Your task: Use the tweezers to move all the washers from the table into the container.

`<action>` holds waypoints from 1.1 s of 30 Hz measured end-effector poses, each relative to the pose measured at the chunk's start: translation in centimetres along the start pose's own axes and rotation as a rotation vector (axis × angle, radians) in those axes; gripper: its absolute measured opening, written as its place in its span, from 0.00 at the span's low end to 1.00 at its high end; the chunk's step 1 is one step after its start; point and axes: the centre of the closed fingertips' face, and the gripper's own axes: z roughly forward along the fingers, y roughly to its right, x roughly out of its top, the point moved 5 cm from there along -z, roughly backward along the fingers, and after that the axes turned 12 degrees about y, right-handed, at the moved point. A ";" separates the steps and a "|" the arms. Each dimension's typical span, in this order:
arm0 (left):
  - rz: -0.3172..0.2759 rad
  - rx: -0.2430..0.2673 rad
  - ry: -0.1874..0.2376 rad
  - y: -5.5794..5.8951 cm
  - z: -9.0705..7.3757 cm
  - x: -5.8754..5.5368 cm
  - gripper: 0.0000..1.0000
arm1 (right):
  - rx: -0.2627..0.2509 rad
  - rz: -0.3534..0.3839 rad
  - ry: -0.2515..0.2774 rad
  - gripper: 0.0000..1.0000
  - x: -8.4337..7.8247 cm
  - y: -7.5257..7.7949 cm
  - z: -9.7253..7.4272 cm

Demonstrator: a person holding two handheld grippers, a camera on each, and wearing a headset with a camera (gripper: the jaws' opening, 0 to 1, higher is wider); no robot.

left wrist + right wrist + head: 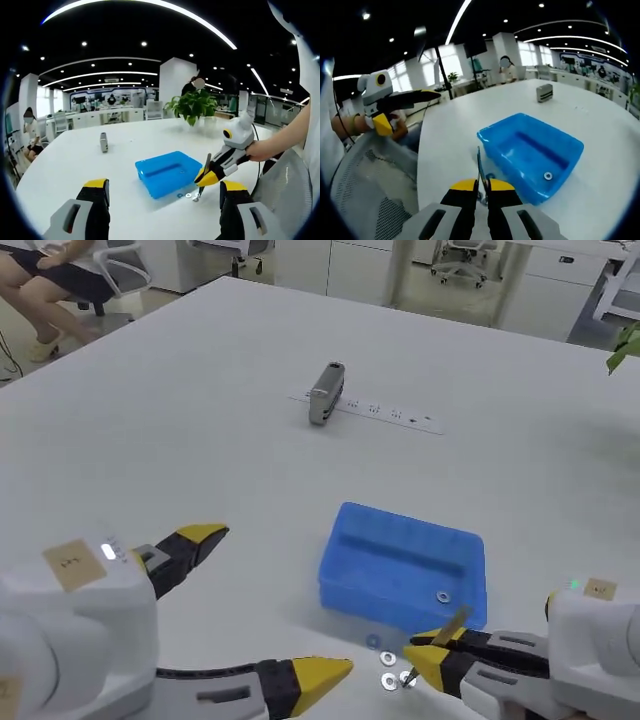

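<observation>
A blue container [400, 560] stands on the white table, with one washer [443, 597] inside it. Several washers [388, 681] lie on the table just in front of its near wall. My right gripper [422, 652] is shut on the tweezers [452, 624], whose tips point down at those loose washers. In the right gripper view the tweezers [479, 165] rise from the shut right gripper [481, 184] beside the container [530, 150]. My left gripper [278, 600] hovers wide open to the left of the container, holding nothing. The left gripper view shows the tweezers [206, 164] over the washers [188, 195].
A small grey device [327, 392] stands on a flat white strip [385, 412] farther back on the table. Office chairs and a seated person [40, 280] are beyond the far left edge. A potted plant [192, 106] stands at the table's far end.
</observation>
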 end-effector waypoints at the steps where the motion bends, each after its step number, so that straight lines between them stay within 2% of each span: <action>1: 0.000 0.000 0.000 0.0 0.0 0.0 0.93 | 0.005 -0.014 -0.003 0.04 0.0 -0.1 0.0; 4: 0.001 0.001 0.002 0.0 0.0 0.1 0.93 | 0.034 -0.098 -0.018 0.04 0.0 -0.7 0.1; 7: 0.000 0.002 0.003 0.0 0.0 0.1 0.93 | 0.057 -0.212 -0.050 0.03 -0.1 -1.0 0.1; 11: 0.000 0.002 0.007 0.0 0.0 0.2 0.93 | 0.028 -0.160 -0.040 0.02 -0.1 -0.4 0.1; 12: 0.000 0.002 0.009 0.0 0.0 0.2 0.93 | 0.000 -0.111 -0.040 0.02 -0.1 0.0 -0.1; 13: 0.000 0.003 0.009 0.0 0.0 0.2 0.93 | -0.009 -0.092 -0.029 0.02 0.0 0.2 -0.2; 14: 0.000 0.004 0.009 -0.1 -0.1 0.2 0.93 | -0.014 -0.065 0.011 0.02 0.5 0.2 -0.3; 16: -0.003 0.002 0.013 -0.1 -0.1 0.2 0.93 | -0.019 -0.012 0.050 0.03 1.3 0.1 -0.8; 22: -0.007 -0.006 0.025 0.0 -0.1 0.4 0.93 | -0.028 -0.005 0.095 0.03 3.0 0.4 -1.9; 30: -0.013 -0.008 0.030 0.0 -0.1 0.4 0.92 | -0.023 0.001 0.119 0.03 4.6 0.7 -2.3; 33: -0.004 -0.009 0.046 0.0 -0.1 0.6 0.92 | -0.023 0.012 0.117 0.03 5.0 0.9 -2.3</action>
